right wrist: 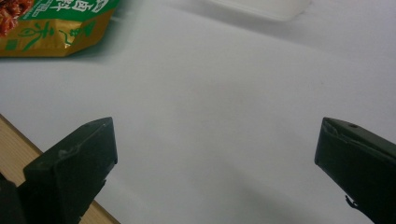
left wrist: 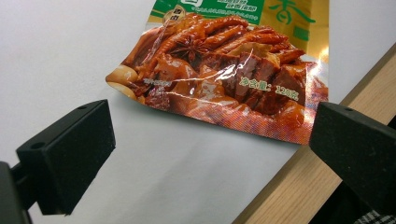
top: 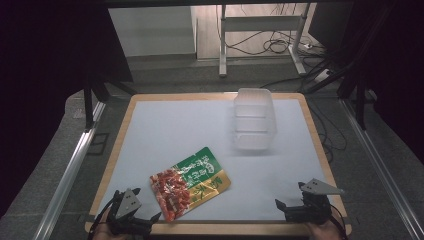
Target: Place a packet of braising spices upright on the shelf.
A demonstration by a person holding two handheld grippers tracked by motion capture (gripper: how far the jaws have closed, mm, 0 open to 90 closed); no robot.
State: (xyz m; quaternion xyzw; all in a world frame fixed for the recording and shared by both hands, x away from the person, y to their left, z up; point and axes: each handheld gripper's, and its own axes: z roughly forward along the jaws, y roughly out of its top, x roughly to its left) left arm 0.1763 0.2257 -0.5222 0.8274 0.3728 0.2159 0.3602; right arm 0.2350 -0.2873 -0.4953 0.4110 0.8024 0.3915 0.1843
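The left tool (top: 134, 212) is sitting at about seven o'clock on the bench (top: 170, 125), near the front wooden edge, with its jaws standing wide apart and nothing between them. In the left gripper view its two black jaws are framing the near end of a snack packet (left wrist: 224, 74), which is lying just beyond them and apart from both pads. The right tool (top: 300, 205) is resting at about five o'clock, close to the front right corner, and its jaws are also spread wide and holding nothing; in the right gripper view only bare white surface is lying between them.

The snack packet (top: 190, 182) is lying flat on the white bench top at about six o'clock, slightly left of centre, set on a slant: its red, clear-windowed end is pointing toward the seven o'clock side, next to the left tool, and its green and gold end is pointing toward the one o'clock side. The packet's low corner is reaching almost to the wooden border.

A clear plastic container (top: 254, 119) is standing at about one o'clock, well apart from the packet and from both tools, its long side running from front to back. It is appearing empty. In the right gripper view its edge (right wrist: 261, 7) is showing at twelve o'clock, with the packet's gold end (right wrist: 51, 32) at ten o'clock.
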